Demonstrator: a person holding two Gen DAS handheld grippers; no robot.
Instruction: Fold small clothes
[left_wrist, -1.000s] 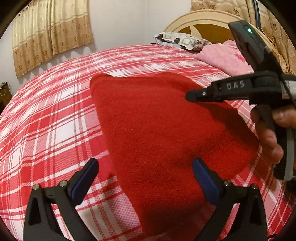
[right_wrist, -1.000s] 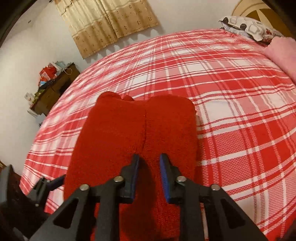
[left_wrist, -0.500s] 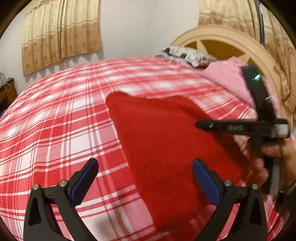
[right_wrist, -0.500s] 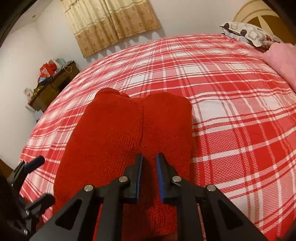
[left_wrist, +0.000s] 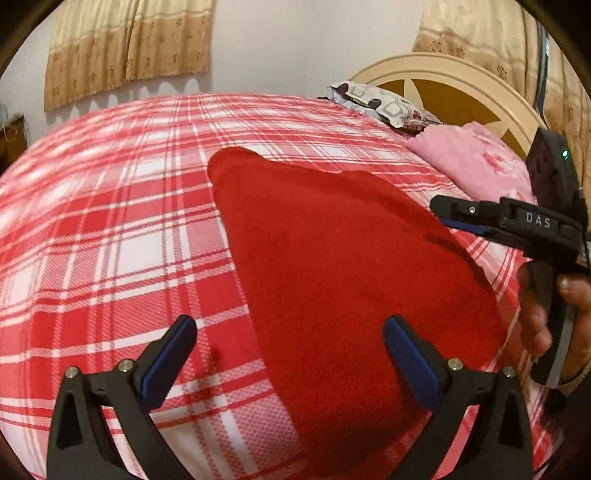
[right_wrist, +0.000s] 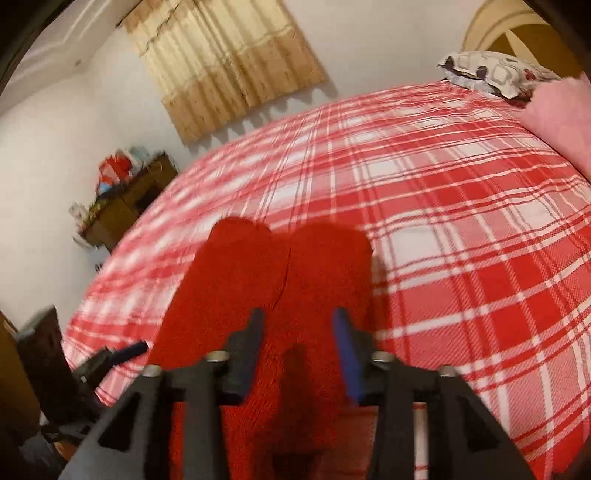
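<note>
Red garment (left_wrist: 332, 266) flat on bed, under both tongs: L (left_wrist: 290, 354) spread, R (right_wrist: 298, 350) opening, nothing pinched.

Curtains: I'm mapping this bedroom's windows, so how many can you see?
2. One curtain hangs on the wall beyond the bed's far side; another curtain hangs behind the headboard. Others may be out of view.

Red-and-white plaid-covered bed (left_wrist: 110, 236) is carrying a folded red knit garment (left_wrist: 332, 266) lying flat mid-bed, with a pink blanket (left_wrist: 469, 158) and patterned grey-white pillow (left_wrist: 380, 105) sitting near the headboard.
</note>
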